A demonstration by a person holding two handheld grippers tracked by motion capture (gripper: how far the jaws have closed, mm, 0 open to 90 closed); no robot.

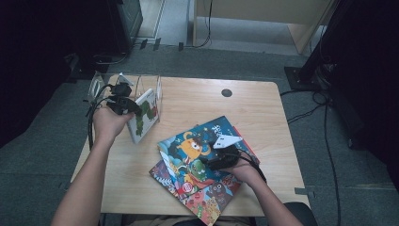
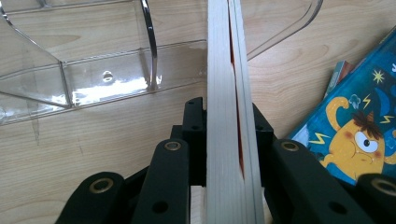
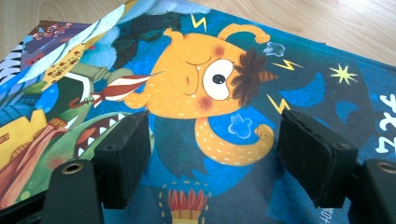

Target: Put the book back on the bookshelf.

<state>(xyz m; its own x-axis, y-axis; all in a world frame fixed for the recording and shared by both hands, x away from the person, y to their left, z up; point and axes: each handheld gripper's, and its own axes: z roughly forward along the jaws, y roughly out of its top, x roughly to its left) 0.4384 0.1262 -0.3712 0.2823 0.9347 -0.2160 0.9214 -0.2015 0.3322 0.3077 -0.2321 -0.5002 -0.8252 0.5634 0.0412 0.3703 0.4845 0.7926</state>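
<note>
Well, the left claw (image 1: 126, 104) is pinching a white picture book (image 1: 143, 115) by its page edge, holding it upright at the far left of the table (image 1: 263, 108), right beside the clear acrylic book rack (image 1: 157, 89). Seen down that claw's own jaws, the book's long edge runs straight away toward the rack's open slot, so the rack lies directly ahead and the left hand (image 1: 109, 123) is plainly the nearer one to it.

Meanwhile the right claw (image 3: 215, 163) hangs spread wide over the blue monster book (image 3: 233, 84), touching nothing that I can make out. That book lies flat near the middle, on top of a red one (image 1: 207, 195).

White characters show at the blue cover's right edge, but they are cut off and I cannot read them.
</note>
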